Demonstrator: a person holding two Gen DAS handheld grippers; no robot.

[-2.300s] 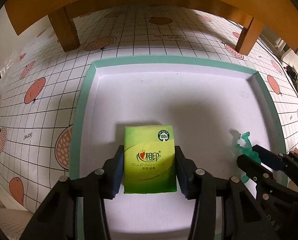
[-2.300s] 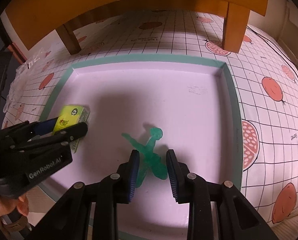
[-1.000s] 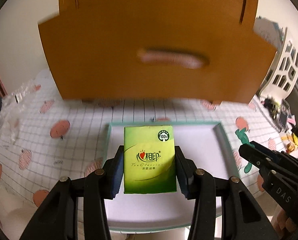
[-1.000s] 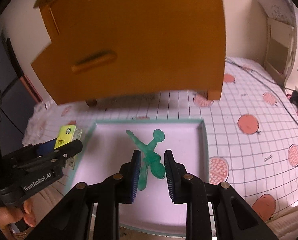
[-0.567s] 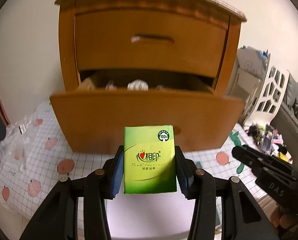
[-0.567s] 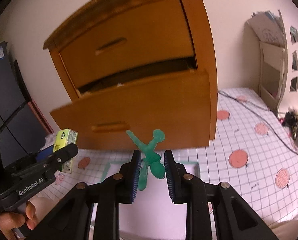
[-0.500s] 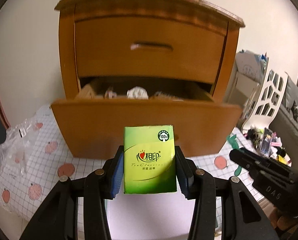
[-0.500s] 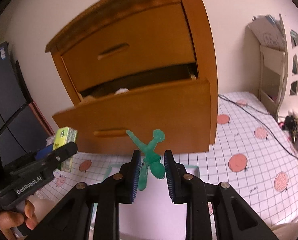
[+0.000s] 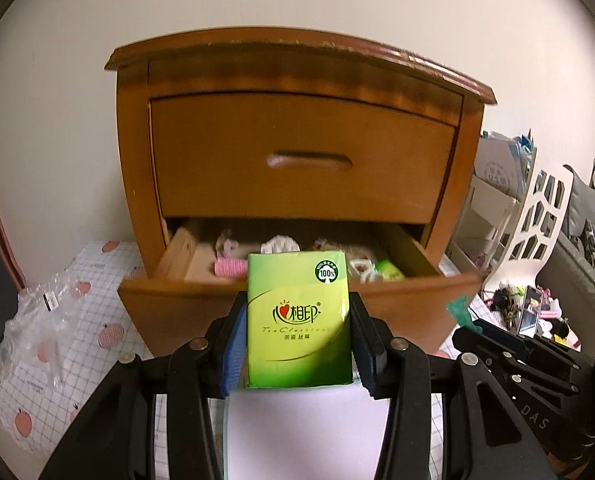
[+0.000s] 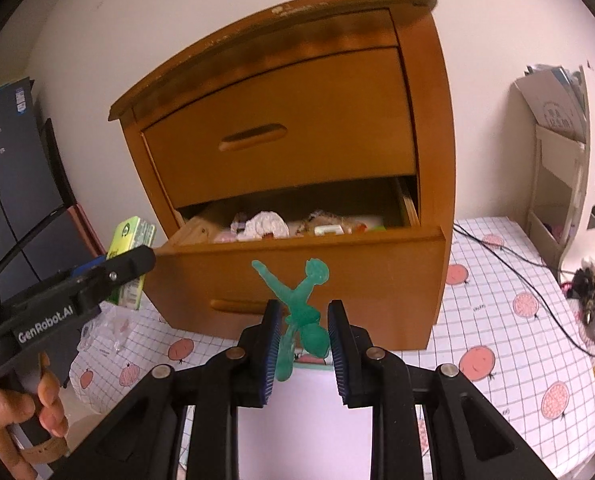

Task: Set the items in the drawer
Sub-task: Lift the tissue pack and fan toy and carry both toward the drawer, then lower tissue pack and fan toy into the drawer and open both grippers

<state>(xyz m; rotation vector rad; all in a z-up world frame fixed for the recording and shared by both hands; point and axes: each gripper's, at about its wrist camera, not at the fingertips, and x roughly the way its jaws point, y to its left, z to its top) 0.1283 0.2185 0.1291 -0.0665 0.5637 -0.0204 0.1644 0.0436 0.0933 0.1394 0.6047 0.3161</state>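
Both hand-held grippers have risen from the tray to the open drawer: left pinching the tissue pack, right pinching the green figure; release comes next.

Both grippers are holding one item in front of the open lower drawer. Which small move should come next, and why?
Probably carry both forward over the open lower drawer. The left gripper clamps the green tissue pack and the right gripper the green figurine, both short of the drawer front, so releasing now would likely miss it.
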